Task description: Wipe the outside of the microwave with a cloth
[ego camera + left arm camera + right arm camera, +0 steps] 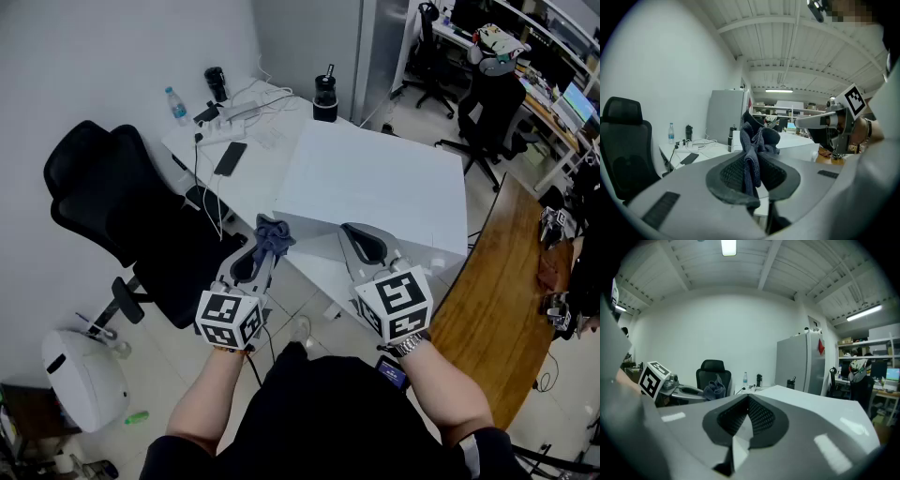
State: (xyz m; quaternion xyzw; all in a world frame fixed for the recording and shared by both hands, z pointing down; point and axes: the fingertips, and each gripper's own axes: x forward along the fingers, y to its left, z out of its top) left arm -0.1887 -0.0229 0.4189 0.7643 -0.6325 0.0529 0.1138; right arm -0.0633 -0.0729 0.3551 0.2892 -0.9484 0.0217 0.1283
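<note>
Cloth (pixel 273 235), dark blue and bunched, is pinched in my left claw (pixel 261 255) and held in the air just short of the white box (pixel 375 178) on the bench (pixel 248 164), which I take for the microwave. It looks soft, light and floppy, so I'd grip mid-bundle and leave a loose wad for wiping. My right claw (pixel 364 242) is fully closed and empty.

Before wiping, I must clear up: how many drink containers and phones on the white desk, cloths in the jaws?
Clear plastic water bottle: 1
Black drink containers: 2
Black flat smartphone: 1
Dark blue cloth: 1
Total: 5
</note>
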